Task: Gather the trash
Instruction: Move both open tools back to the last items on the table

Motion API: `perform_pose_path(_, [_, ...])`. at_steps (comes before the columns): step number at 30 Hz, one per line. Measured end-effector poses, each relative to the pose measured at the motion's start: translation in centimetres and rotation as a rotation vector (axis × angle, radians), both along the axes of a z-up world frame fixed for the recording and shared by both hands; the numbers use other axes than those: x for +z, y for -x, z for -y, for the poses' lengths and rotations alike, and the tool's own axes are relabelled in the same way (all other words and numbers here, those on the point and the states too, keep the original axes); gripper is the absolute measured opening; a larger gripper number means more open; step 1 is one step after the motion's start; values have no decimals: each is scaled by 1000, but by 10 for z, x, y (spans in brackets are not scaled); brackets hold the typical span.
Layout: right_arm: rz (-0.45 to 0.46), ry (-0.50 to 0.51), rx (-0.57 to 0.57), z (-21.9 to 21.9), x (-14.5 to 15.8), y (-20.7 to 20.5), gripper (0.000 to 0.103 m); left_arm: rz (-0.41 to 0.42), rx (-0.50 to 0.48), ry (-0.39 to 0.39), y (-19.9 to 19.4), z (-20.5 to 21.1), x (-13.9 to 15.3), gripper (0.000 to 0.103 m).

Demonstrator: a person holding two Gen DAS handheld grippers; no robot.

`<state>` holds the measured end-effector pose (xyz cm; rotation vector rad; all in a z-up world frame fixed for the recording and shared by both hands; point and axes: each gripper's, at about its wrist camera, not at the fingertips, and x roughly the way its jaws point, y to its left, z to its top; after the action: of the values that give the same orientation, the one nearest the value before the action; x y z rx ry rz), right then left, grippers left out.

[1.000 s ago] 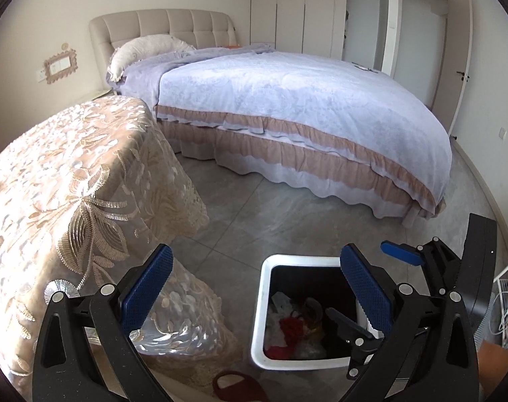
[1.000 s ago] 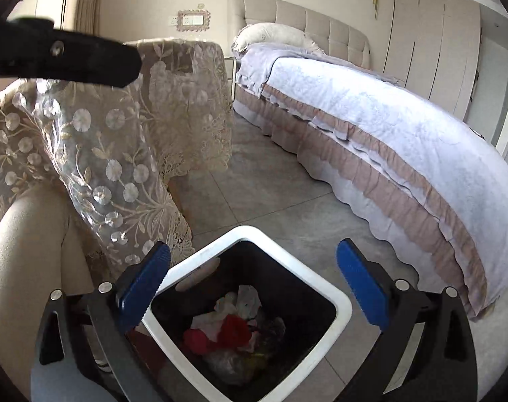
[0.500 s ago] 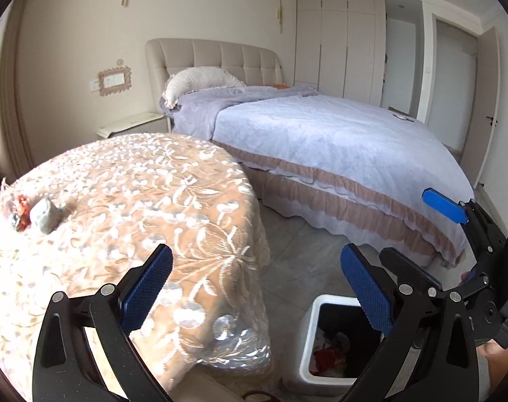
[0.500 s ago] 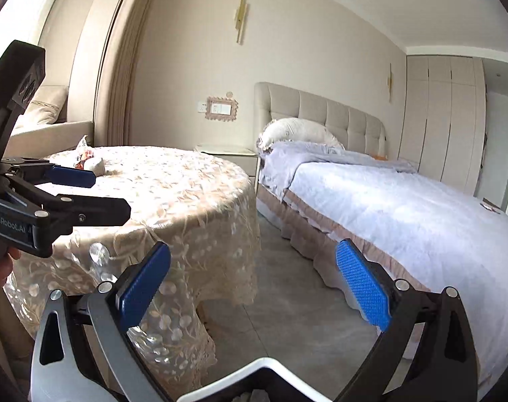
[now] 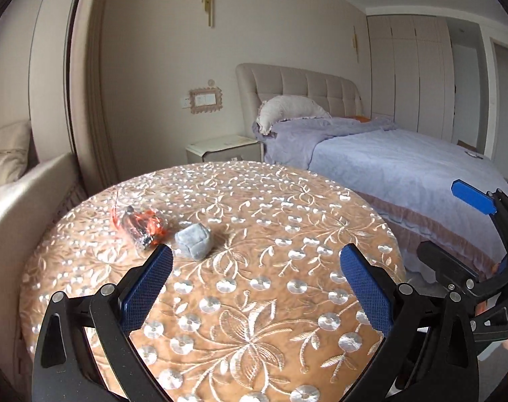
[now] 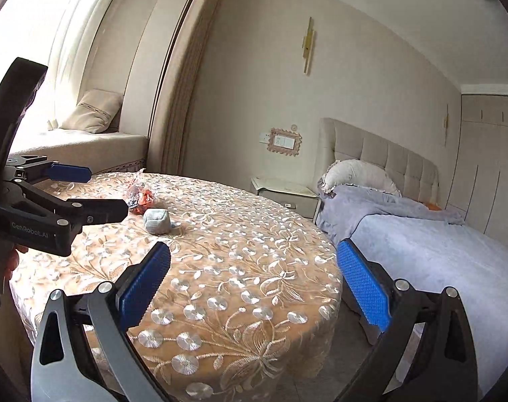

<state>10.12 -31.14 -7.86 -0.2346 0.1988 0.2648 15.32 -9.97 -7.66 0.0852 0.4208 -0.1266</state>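
Two pieces of trash lie at the far left of the round table (image 5: pixel 287 301) with its embroidered cloth: a crumpled grey paper ball (image 5: pixel 193 241) (image 6: pixel 156 221) and a clear wrapper with orange-red print (image 5: pixel 141 227) (image 6: pixel 139 196), side by side. My left gripper (image 5: pixel 254 261) is open and empty above the table, its left finger just short of the ball. It also shows in the right wrist view as the left gripper (image 6: pixel 103 191), close to the wrapper. My right gripper (image 6: pixel 254 251) is open and empty over the table's near side. The right gripper (image 5: pixel 445 221) shows at the right edge of the left wrist view.
A bed (image 5: pixel 404 167) with a lilac cover stands right of the table, with a small nightstand (image 5: pixel 224 147) beside its headboard. A window seat with a cushion (image 6: pixel 93 110) runs along the left. Wardrobe doors (image 5: pixel 415 77) fill the far wall.
Both grippers have risen from over the white bin on the floor to table height. The bin has left both views, and the table top with the two trash pieces now fills them.
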Motion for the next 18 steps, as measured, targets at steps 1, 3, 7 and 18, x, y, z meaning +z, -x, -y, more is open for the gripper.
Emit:
perform_pose_path(1, [-1, -4, 12, -5, 3, -4, 99, 4, 16, -1, -2, -8, 3, 98])
perform_pose_path(3, [-3, -8, 34, -17, 7, -12, 99, 5, 45, 2, -5, -23, 6, 98])
perform_pose_path(7, [-3, -16, 71, -38, 14, -26, 99, 3, 97, 10, -10, -51, 11, 98])
perform_pose_path(18, [-34, 19, 160, -102, 16, -68, 99, -36, 165, 28, -35, -104, 3, 98])
